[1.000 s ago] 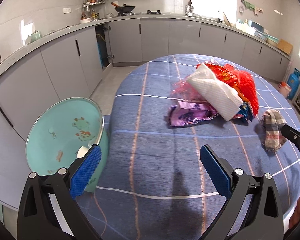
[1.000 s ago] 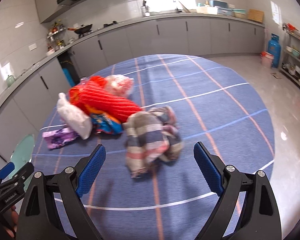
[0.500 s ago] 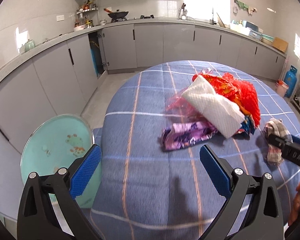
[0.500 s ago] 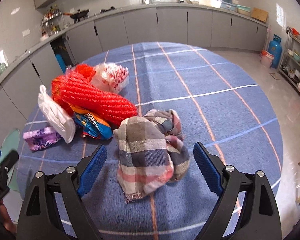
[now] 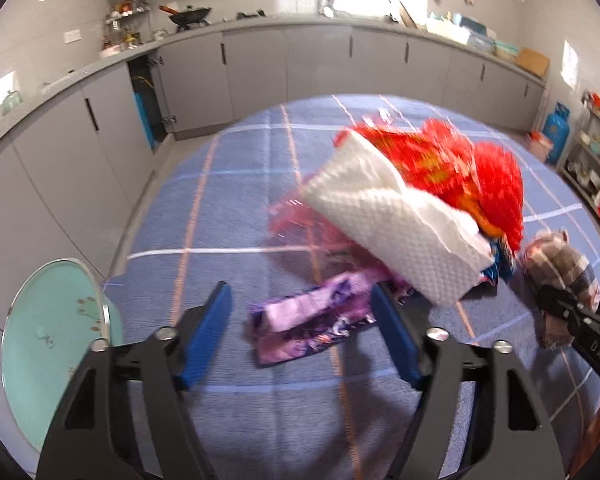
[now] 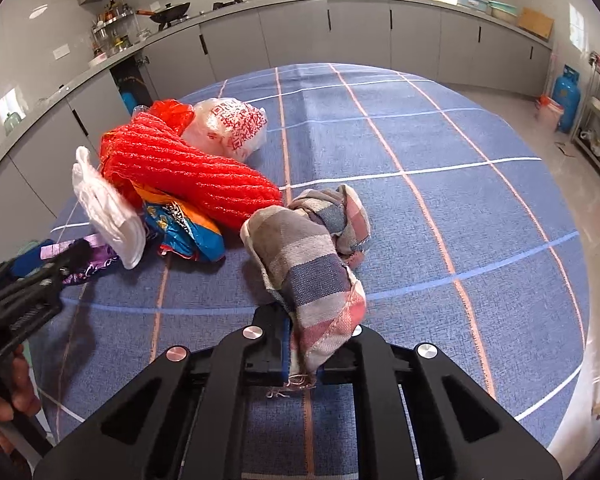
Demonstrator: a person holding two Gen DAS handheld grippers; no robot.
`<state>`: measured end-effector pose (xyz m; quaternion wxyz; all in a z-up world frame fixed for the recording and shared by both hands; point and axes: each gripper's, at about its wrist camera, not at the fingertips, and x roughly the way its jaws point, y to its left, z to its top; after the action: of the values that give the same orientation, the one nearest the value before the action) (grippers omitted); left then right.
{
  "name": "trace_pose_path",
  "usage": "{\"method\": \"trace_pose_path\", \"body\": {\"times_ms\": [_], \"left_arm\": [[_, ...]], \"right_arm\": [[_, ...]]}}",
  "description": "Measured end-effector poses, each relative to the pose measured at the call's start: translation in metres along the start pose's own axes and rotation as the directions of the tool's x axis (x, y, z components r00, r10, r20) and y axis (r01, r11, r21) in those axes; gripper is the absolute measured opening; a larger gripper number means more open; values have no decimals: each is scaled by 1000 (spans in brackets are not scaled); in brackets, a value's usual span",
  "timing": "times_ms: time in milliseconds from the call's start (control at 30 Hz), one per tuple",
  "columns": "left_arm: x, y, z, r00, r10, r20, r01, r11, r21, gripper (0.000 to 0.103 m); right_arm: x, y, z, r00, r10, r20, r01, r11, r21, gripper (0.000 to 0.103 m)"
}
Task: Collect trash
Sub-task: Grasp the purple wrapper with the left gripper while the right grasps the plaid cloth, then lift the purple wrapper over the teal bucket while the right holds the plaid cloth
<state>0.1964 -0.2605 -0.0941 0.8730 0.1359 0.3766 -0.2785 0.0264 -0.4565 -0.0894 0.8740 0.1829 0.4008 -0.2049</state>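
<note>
1. Two changes since a second ago: the right gripper point(image 6: 300, 360), then wide open, now clamps the crumpled checked woven cloth point(image 6: 316, 264) on the blue plaid tablecloth point(image 6: 440, 220).
2. The left gripper point(image 5: 300, 336) is closing around the purple foil wrapper point(image 5: 312, 324), pads not yet touching; both pickups look under way.

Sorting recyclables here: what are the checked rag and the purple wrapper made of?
Checked rag: woven cloth, matte, likely cotton; visible weave and frayed threads at its end. Purple wrapper: probably glossy printed plastic film; it shines and lies crumpled.
</note>
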Motion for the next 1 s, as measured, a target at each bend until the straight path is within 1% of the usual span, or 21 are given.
{"method": "trace_pose_path", "body": {"times_ms": [33,100,133,200,267,433,567,767,900,1000], "left_arm": [[1,-1,-2,1000,-11,-7,11,1000,2,54],[1,-3,-5,998,-58,-21,59,998,4,34],[1,-3,-7,997,-70,-24,71,998,3,31],[-2,-2,-11,995,-97,-25,97,995,-6,21],[-10,-1,-15,992,-127,-21,127,992,-14,16],[-37,1,-24,986,-167,13,167,986,-8,13],[-60,7,-34,981,-191,37,192,981,-25,12],[-90,20,-37,977,-197,84,200,979,-40,9],[-112,26,-35,977,-172,126,177,984,-28,8],[-127,31,-29,972,-171,163,178,984,-31,8]], "right_arm": [[-1,-1,0,1000,3,1,-3,1000,3,9],[-3,-2,-1,1000,7,4,-7,1000,7,9],[-4,-2,-2,1000,8,7,-8,1000,9,9],[-6,-3,-3,1000,14,9,-14,1000,14,9],[-9,-2,-6,1000,19,12,-19,1000,19,9],[-25,-1,-9,999,29,43,-30,999,24,9],[-33,0,-9,998,31,60,-33,999,27,9],[-43,4,-12,996,45,74,-47,999,17,9],[-49,9,-13,995,58,83,-59,998,8,9],[-52,9,-14,994,66,87,-66,998,0,9]]}}
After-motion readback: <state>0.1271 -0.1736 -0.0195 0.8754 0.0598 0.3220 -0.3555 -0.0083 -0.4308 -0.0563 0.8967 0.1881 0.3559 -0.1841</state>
